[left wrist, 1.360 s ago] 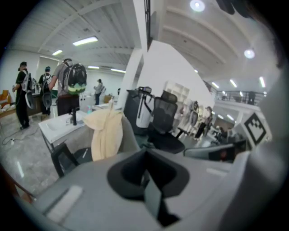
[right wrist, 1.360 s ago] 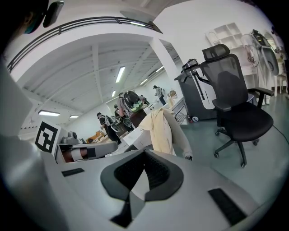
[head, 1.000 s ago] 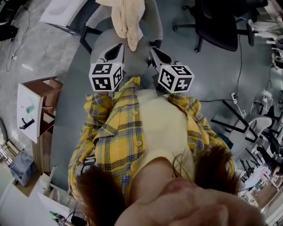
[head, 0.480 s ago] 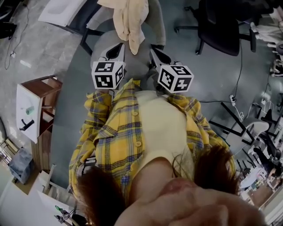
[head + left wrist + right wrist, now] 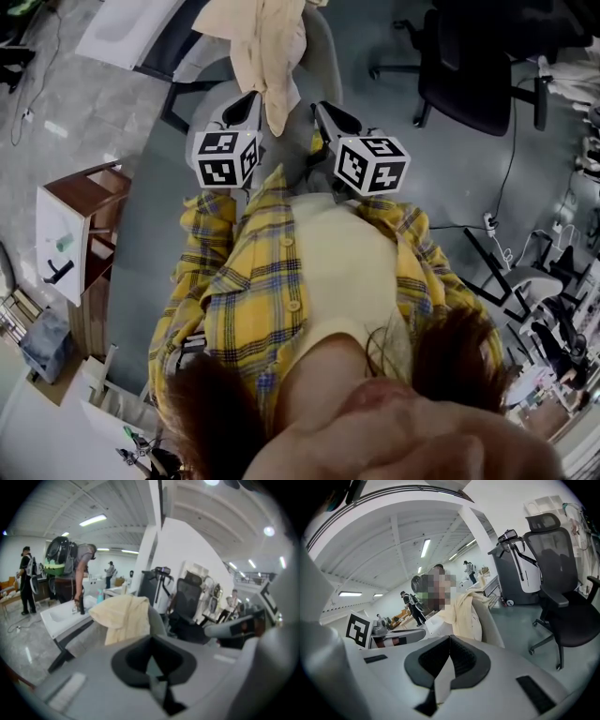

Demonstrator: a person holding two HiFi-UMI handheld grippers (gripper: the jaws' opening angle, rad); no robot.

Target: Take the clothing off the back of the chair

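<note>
A cream garment (image 5: 267, 47) hangs over the back of a grey chair (image 5: 322, 52) at the top middle of the head view. Its lower end dangles between my two grippers. My left gripper (image 5: 250, 99) is shut and empty, just left of that hanging end. Just to the right of it, my right gripper (image 5: 320, 109) is also shut and empty. In the left gripper view the garment (image 5: 123, 618) drapes over the chair back (image 5: 157, 620), beyond the left gripper (image 5: 151, 640). The right gripper view shows the garment (image 5: 464, 616) on the chair (image 5: 493, 626), ahead of the right gripper (image 5: 450, 639).
A black office chair (image 5: 469, 56) stands at the upper right, with cables on the floor near it. A wooden side cabinet (image 5: 80, 225) is at the left, and a white table (image 5: 131, 28) stands behind the grey chair. People (image 5: 75, 569) stand farther off.
Both grippers have come closer to the chair. The garment's hanging end now reaches down between them. Both stay shut.
</note>
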